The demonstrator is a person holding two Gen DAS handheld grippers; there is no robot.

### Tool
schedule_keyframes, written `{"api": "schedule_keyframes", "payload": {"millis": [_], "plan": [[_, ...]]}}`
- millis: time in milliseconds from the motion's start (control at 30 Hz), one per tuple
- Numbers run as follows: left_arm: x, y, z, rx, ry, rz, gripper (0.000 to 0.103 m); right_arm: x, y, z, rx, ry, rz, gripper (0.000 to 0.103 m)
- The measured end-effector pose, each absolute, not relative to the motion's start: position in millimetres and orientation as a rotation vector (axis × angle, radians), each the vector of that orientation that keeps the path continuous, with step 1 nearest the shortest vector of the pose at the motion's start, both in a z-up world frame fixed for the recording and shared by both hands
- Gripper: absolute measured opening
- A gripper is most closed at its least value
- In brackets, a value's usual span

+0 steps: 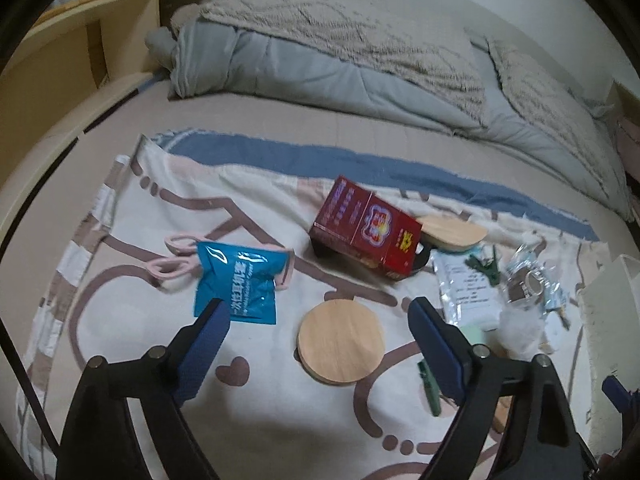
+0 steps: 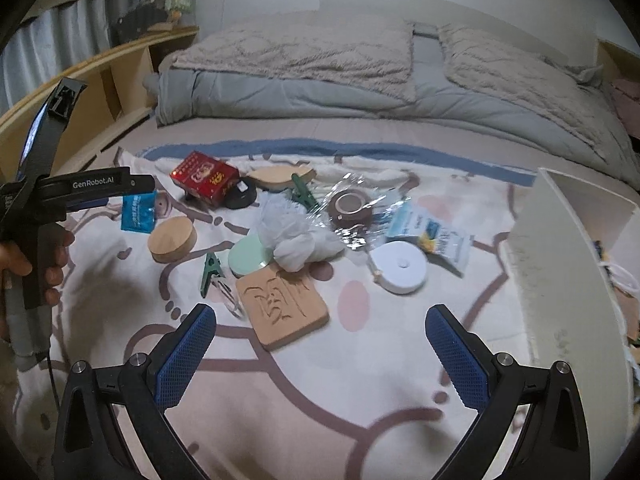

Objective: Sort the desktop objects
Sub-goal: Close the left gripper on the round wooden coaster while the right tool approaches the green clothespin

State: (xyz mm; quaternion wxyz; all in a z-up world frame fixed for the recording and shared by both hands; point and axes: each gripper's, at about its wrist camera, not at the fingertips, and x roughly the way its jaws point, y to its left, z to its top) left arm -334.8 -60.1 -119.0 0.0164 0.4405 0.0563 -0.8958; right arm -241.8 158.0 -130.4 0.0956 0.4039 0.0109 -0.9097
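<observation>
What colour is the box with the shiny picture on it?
The box is red with a gold and purple picture on its face. It shows best in the left wrist view.

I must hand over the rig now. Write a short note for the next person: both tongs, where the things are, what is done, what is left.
Left tongs: open, empty, over the round wooden disc, blue packet at its left finger.
Right tongs: open, empty, above the carved square coaster.
Things lie loose on the patterned cloth: red box, tape roll, white round case, green clips.
White bin stands at the right; its contents are barely visible.
Done: nothing clear. Left: nearly everything.
</observation>
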Motion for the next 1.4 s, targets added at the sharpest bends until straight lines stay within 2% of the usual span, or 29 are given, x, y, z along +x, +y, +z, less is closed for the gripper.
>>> {"api": "schedule_keyframes", "payload": {"millis": [167,367,600,800,1033,1300,1400], "plan": [[-342.0,-59.0,-135.2,1.410,0.167,-2.781,0.083,-260.6,139.0,-150.4,1.254,0.024,-2.642,0.103],[-345.0,-55.6,-148.2,1.440,0.146,-2.781,0.083,-277.2,115.9,-172.1,1.295,0.153,-2.666,0.103],[-347.4,-49.7,-156.3,1.453,0.119,-2.779,0.083,-301.0,110.5,-188.8,1.358,0.218,-2.718,0.103],[-352.0,-45.9,-167.1,1.464,0.079,-2.761,0.083,-296.0,127.7,-190.1,1.391,0.153,-2.738,0.103],[-355.2,-48.8,-174.6,1.460,0.131,-2.741,0.083,-281.0,154.2,-192.0,1.440,0.034,-2.732,0.103],[-352.6,-36.3,-181.1,1.484,0.069,-2.767,0.083,-261.8,173.8,-195.2,1.480,-0.013,-2.732,0.103],[-352.9,-31.7,-184.8,1.503,0.028,-2.761,0.083,-256.6,177.6,-203.1,1.538,0.040,-2.725,0.103]]}}
